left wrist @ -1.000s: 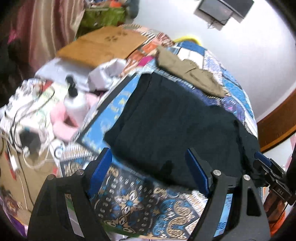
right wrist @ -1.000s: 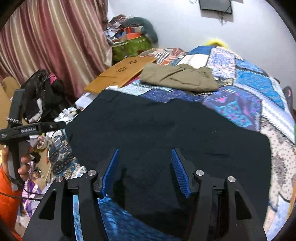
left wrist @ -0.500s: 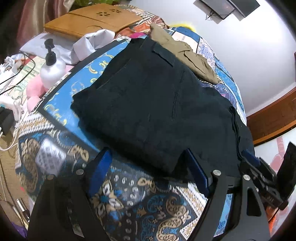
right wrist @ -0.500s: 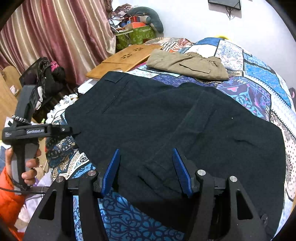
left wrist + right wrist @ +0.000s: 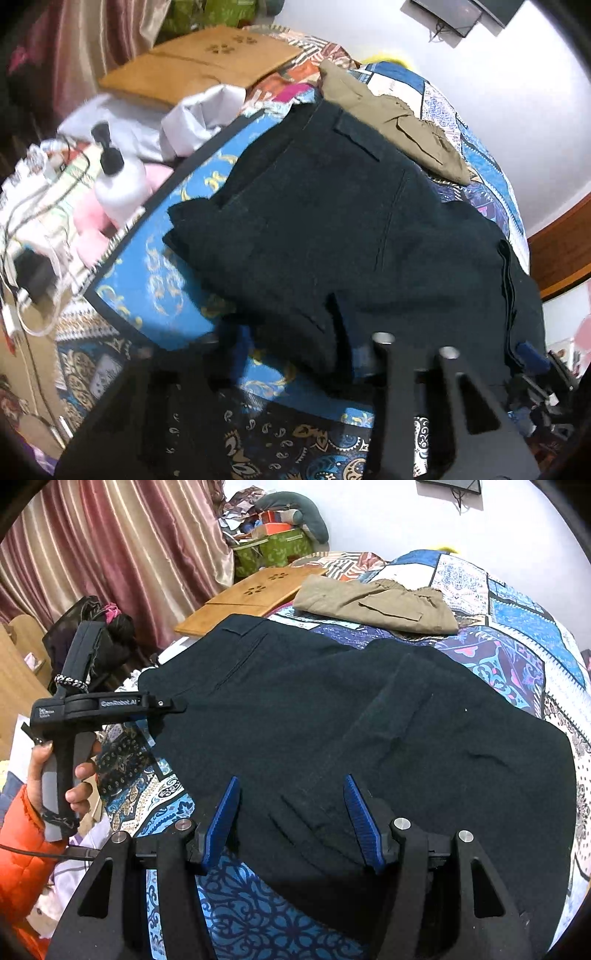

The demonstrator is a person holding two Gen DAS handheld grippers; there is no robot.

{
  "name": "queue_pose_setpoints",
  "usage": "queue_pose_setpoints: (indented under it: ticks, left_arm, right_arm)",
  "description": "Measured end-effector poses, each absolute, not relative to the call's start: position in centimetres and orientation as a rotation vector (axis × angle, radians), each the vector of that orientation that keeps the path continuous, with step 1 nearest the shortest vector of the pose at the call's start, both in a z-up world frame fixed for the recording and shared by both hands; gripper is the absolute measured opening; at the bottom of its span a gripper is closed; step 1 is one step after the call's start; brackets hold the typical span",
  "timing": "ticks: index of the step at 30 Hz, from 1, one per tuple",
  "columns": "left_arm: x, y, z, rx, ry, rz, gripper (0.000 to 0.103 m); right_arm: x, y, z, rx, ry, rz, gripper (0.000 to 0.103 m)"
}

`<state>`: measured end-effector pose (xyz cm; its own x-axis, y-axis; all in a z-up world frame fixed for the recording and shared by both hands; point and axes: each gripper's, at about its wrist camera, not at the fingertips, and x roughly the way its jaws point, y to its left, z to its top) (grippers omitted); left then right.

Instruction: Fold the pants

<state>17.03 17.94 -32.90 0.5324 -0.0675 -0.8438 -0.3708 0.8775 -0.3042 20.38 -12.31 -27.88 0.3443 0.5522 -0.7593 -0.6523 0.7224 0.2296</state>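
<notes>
Dark pants (image 5: 369,720), one pair, lie folded over, flat on the bed (image 5: 517,590). One khaki pair (image 5: 376,602) lies beyond. My left tongs (image 5: 299,354), just closing, pinch the hem; my right tongs (image 5: 291,812) stand spread.

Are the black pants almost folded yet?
Partly. The black pants already lie doubled over on the bedspread, and tan pants sit folded behind. The left gripper has just been closing at the near edge; blur hides whether it grips. The right gripper stands open over the hem. At least one more fold looks left.
</notes>
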Motion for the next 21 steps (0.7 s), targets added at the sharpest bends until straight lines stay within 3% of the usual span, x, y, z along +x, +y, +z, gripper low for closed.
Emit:
queue_pose_setpoints:
  ticks: [2,5,12,21]
  left_arm:
    - [17.0,17.7,-32.3,-0.456,0.986,0.193,0.024]
    - [16.9,16.6,-30.7,-0.366,0.949,0.208,0.019]
    - [16.9,13.3,-24.6,-0.191,0.823,0.181,0.017]
    - [17.3,7.6,-17.8,-0.078,0.685,0.062,0.016]
  right_arm:
    - [20.6,-12.6,-27.8,-0.097,0.944,0.791,0.054]
    - [20.9,-13.4,-27.2,-0.038,0.961,0.787,0.054]
    - [20.7,-18.2,-24.7,0.003,0.881,0.686,0.054]
    - [20.7,-28.4,-25.5,0.054,0.907,0.434,0.054]
